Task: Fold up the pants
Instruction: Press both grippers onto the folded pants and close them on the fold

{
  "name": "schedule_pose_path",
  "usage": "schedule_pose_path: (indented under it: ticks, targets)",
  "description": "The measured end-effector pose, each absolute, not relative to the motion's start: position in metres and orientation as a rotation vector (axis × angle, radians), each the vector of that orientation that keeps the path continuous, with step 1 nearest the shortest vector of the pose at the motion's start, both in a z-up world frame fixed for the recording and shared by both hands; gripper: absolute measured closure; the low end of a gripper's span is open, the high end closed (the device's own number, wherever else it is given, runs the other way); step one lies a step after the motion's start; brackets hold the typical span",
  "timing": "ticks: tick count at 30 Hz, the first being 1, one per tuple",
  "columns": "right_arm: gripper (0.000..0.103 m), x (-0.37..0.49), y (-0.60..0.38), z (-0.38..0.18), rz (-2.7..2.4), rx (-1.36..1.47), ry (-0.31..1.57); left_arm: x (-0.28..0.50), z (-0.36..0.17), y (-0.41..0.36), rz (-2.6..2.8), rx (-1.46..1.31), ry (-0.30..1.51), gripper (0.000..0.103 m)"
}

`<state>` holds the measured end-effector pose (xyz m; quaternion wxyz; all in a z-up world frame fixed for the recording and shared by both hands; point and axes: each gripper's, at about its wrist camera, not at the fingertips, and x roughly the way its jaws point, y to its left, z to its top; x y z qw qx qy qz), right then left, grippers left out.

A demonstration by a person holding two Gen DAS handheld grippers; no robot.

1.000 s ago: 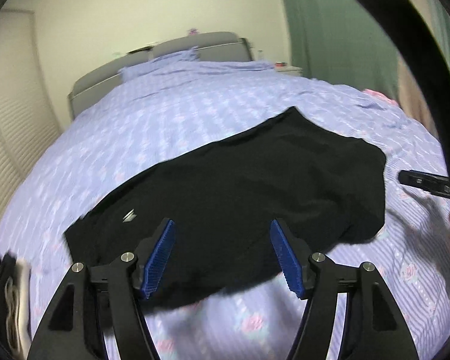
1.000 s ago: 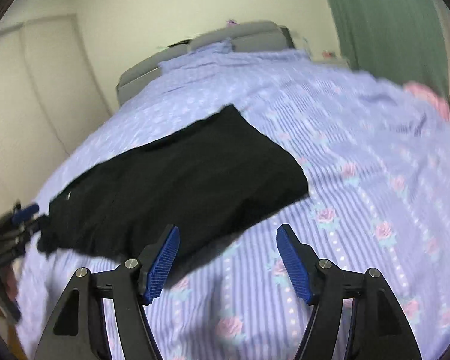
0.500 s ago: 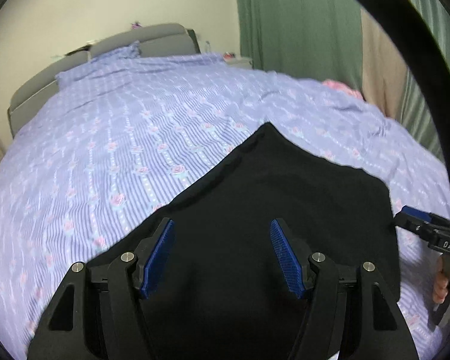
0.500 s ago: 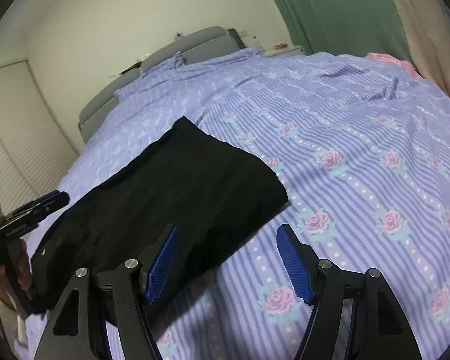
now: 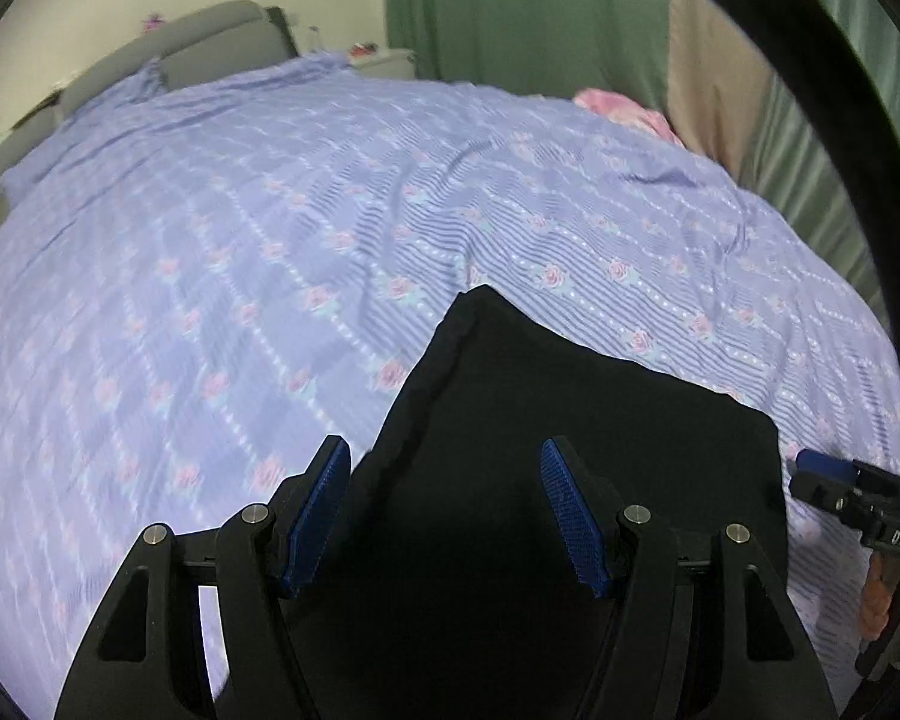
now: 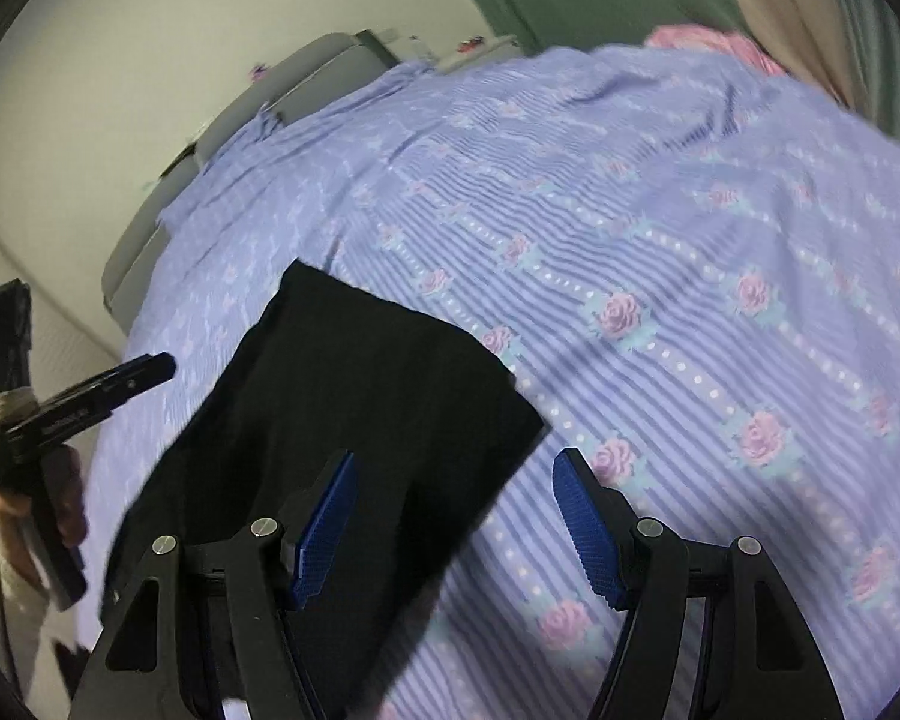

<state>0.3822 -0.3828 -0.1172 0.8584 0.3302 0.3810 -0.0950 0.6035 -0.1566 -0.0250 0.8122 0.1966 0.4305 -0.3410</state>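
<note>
Over the black pants (image 5: pixel 570 450) on the bed (image 5: pixel 270 240): left gripper (image 5: pixel 444 516) and right gripper (image 6: pixel 453 522) gape, empty. Pinch both near corners together (judgement), lift evenly.

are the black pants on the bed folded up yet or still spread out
Cannot tell whether folded. The black pants lie flat on the bedspread as one straight-edged dark panel; no separate legs show, and their near end is hidden.

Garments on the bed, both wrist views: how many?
2. Black pants lie flat on the lavender bedspread, just ahead of both grippers. A pink item, possibly clothing, sits at the bed's far edge by the curtain. More may lie out of view.
</note>
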Motion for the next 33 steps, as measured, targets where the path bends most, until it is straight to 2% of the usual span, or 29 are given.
schedule_pose_path:
  ticks: [11,21,22,23,26,30,33]
  targets:
    - [0.039,0.397,-0.382,-0.14,-0.284,0.846,0.84,0.663,-0.061,-0.207,-0.842,0.471,1.055,0.038]
    - [0.042,0.412,-0.379,-0.138,-0.349,0.842,0.858,0.693,-0.089,-0.244,-0.881,0.509,1.149,0.038]
    - [0.042,0.413,-0.381,-0.138,-0.35,0.848,0.857,0.693,-0.091,-0.245,-0.886,0.515,1.156,0.045]
    - [0.044,0.413,-0.382,-0.139,-0.351,0.852,0.857,0.693,-0.092,-0.248,-0.895,0.518,1.163,0.064]
    - [0.046,0.413,-0.387,-0.142,-0.354,0.867,0.861,0.693,-0.086,-0.245,-0.895,0.511,1.16,0.09]
    - [0.047,0.416,-0.389,-0.134,-0.352,0.867,0.848,0.695,-0.061,-0.24,-0.92,0.516,1.081,0.09]
    - [0.047,0.423,-0.387,-0.131,-0.335,0.83,0.838,0.7,-0.062,-0.241,-0.9,0.557,1.082,0.09]
